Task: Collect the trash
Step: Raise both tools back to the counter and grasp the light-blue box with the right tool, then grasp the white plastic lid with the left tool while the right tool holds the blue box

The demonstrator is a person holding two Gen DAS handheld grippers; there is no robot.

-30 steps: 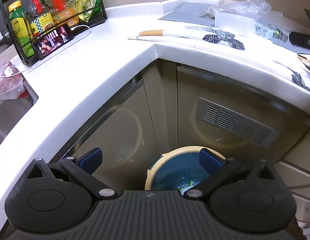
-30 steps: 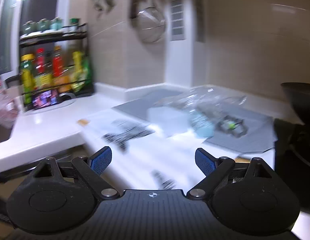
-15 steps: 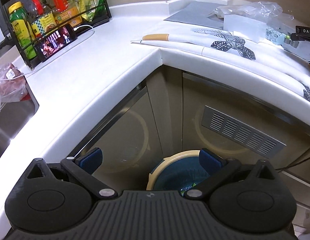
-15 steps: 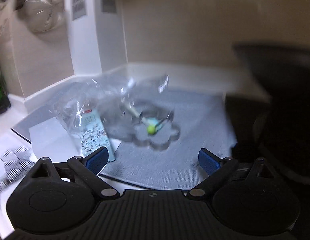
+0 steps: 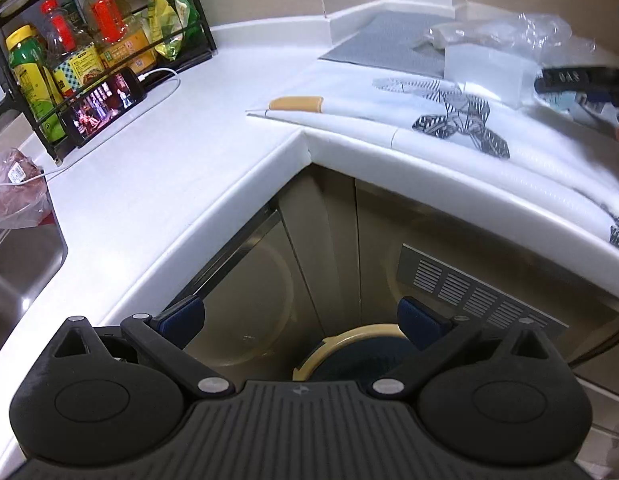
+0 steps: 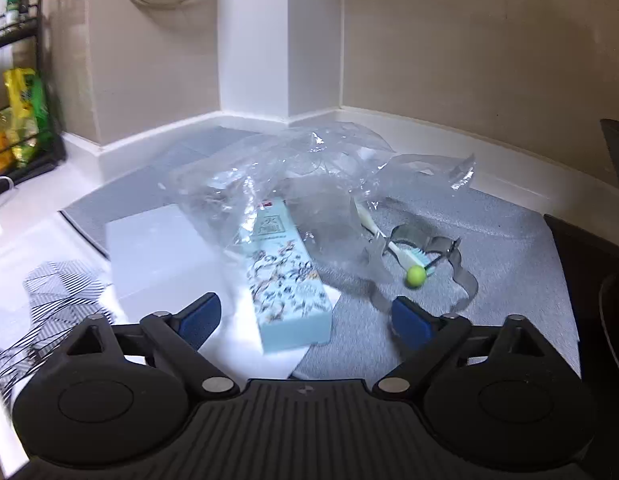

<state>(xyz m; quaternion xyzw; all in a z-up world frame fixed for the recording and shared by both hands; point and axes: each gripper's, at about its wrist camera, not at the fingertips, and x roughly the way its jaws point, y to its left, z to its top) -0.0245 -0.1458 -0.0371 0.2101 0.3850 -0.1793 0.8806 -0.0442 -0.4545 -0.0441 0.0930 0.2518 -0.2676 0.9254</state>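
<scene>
1. The right gripper (image 6: 305, 316) hangs low over the white bench (image 6: 33, 232), its jaws spread wide and holding nothing.
2. Just beyond the jaws lies the pale blue flower-printed carton (image 6: 287, 284); its near end sits between them, slightly left of centre, and its long axis runs away from the gripper, leaning a little left.
3. A crumpled clear plastic bag (image 6: 309, 168) drapes the carton's far end; right of the carton lie a white toothbrush (image 6: 393, 246) and a small green ball (image 6: 416, 276), all on a grey mat (image 6: 489, 248).
4. The left gripper (image 5: 299, 314), jaws likewise spread and empty, hangs well away from the carton over a cream-rimmed round bin (image 5: 349, 346) on the floor, so the right is nearer by far
</scene>
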